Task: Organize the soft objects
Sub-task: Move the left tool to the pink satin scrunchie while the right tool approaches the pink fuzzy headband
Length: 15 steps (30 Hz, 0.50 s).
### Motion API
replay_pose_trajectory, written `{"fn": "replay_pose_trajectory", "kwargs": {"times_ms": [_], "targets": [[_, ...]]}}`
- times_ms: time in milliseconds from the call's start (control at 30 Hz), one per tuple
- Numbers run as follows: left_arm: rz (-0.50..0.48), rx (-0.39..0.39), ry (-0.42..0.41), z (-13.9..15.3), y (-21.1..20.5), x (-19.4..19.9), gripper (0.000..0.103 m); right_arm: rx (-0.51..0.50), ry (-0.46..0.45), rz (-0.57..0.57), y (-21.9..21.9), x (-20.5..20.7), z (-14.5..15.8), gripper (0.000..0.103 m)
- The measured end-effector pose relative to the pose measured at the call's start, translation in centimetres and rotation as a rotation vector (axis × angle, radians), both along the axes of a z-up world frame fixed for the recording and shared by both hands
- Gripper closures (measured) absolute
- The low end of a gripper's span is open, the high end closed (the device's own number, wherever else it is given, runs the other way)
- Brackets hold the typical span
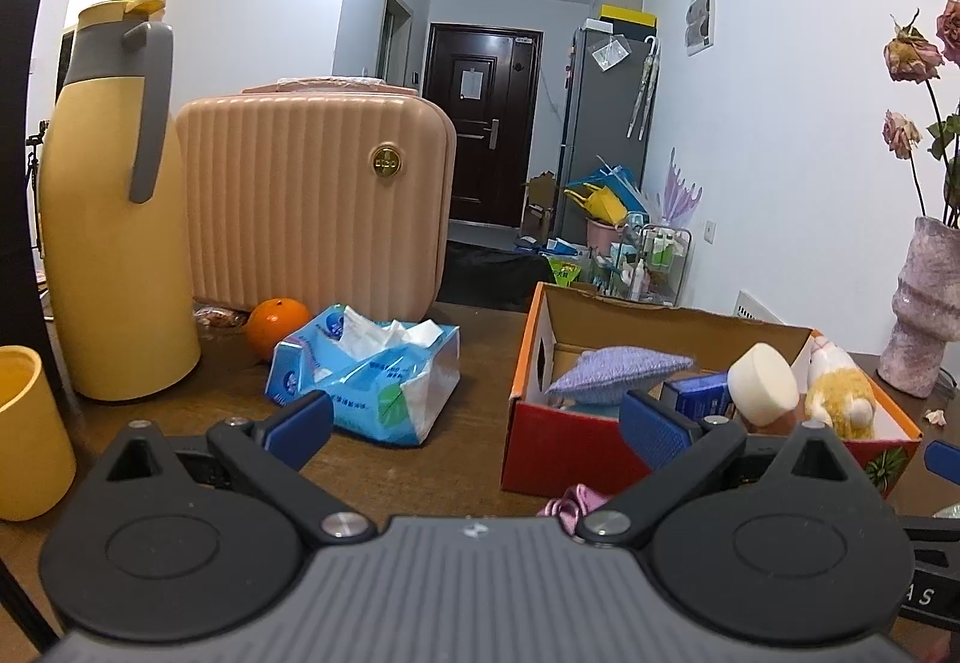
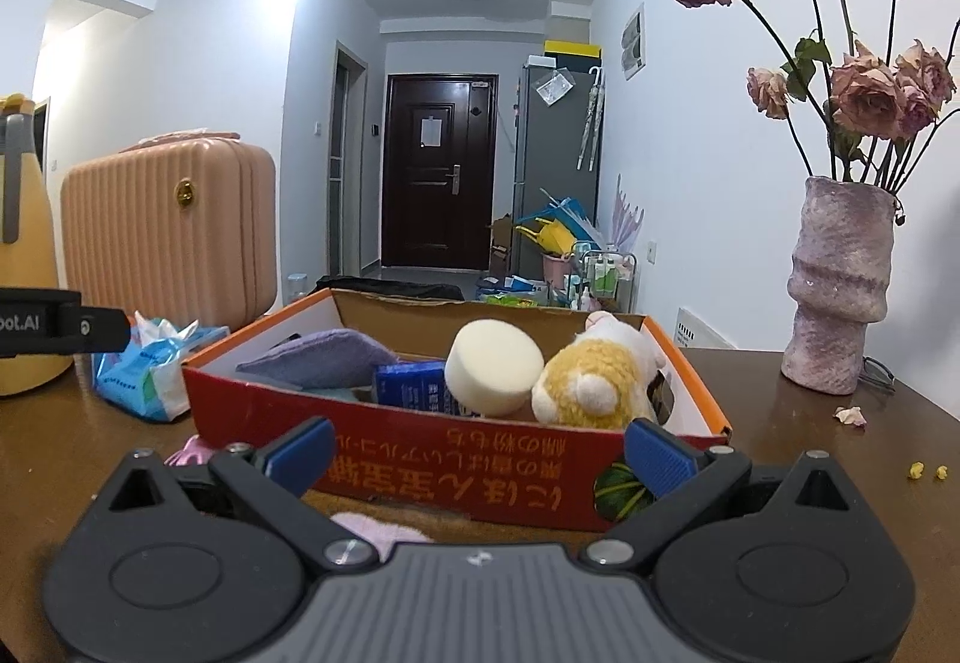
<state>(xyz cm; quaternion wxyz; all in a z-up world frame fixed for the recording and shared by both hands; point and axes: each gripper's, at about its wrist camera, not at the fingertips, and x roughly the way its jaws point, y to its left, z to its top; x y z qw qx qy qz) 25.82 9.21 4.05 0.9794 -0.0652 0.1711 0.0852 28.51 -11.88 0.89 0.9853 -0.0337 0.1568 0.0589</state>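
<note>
Suitcase, ribbed and pink, stands at the far-left side of the table beside the yellow flask, and a textured vase of dried roses holds the far-right corner; between them, toward the near edge, sits the open cardboard box that serves as the collecting place; it already holds a purple cushion, a blue packet, a round cream sponge and a yellow plush toy; the tissue pack lies loose on the wood left of the box, with an orange behind it; a pink fabric piece lies at the near edge just below the right gripper; the left gripper and the right one both hang with tongs spread wide and nothing between them; the step in hand looks like choosing the next soft thing, most likely the tissue pack or the pink fabric; the move calls for a low reach and a gentle pinch, then a lift over the box wall; room is free between pack and box, tighter by the flask and the yellow cup at the left edge.
</note>
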Motion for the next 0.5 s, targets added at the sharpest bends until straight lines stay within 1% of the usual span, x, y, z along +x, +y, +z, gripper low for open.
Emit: {"fn": "replay_pose_trajectory", "kwargs": {"times_ms": [500], "targets": [[-0.023, 0.022, 0.018, -0.4, 0.0, -3.1, 0.0, -0.014, 0.012, 0.033, 0.2, -3.4, -0.3, 0.0]]}}
